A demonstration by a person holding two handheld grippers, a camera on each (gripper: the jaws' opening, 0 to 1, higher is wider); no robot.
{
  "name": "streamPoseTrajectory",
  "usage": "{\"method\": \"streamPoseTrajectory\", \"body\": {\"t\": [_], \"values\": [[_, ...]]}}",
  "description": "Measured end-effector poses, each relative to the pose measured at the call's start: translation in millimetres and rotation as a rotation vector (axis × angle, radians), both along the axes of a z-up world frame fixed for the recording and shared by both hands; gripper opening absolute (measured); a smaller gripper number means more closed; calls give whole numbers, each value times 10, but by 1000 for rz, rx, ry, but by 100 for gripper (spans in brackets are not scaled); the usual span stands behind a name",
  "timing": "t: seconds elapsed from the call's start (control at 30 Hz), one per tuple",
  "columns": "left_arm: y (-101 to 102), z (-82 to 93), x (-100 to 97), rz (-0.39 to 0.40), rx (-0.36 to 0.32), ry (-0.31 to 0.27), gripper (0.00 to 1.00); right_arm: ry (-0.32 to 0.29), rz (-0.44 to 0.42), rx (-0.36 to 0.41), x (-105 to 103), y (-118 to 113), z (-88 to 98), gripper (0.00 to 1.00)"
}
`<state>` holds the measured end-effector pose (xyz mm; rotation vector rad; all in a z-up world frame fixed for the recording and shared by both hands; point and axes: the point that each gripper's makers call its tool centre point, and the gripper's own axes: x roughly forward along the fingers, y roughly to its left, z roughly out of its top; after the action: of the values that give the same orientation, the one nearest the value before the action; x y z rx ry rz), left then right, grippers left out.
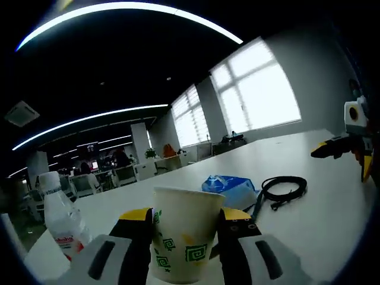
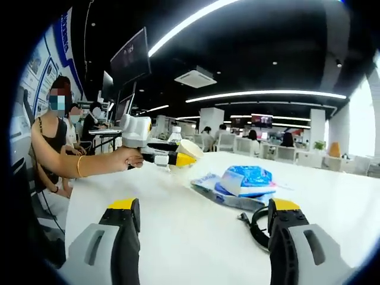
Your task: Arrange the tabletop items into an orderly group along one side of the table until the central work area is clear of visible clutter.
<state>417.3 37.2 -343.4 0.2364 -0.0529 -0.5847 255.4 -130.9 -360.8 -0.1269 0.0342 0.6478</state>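
Standing upright between the jaws of the left gripper (image 1: 186,243), the cup (image 1: 183,231) was a white paper one with green square marks, its long axis vertical and its open mouth pointing up. The jaws pressed both its sides, so the left claw was closed on it. In the right gripper view the same cup (image 2: 189,148) showed at the tip of the left gripper (image 2: 169,158), held by a hand (image 2: 122,159) over the table (image 2: 178,237) toward one side.

Judging by this, the step in hand was carrying the cup to the group along 1 side. The next move called for setting it down upright near the bottle (image 1: 59,217), which stood at the table (image 1: 332,208) edge beside the gripper, then easing the jaws apart without tipping it.

Farther out lay a blue packet (image 1: 230,189) and, just beside it, a coiled black cable (image 1: 284,189). Both sat in the middle area, still to be moved.

The right gripper (image 2: 202,237) hung wide and empty over bare table, with the packet (image 2: 248,181) and cable (image 2: 256,228) ahead of it. It also showed at the edge of the left gripper view (image 1: 344,145).
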Motion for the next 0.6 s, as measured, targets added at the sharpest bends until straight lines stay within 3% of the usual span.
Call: {"method": "streamPoseTrajectory", "body": {"t": [0.1,0.3,0.5,0.6], "values": [[50,-16,20,19,-10,-3,42,2,-5,2,-6,-15,-13,87],[201,55,91,69,-130,-48,42,3,-29,14,-26,-111,-26,87],[329,60,168,130,-194,-63,42,-2,-44,18,-68,-173,-12,86],[382,94,177,144,-223,-98,42,-10,-53,23,-97,-226,7,86]]}}
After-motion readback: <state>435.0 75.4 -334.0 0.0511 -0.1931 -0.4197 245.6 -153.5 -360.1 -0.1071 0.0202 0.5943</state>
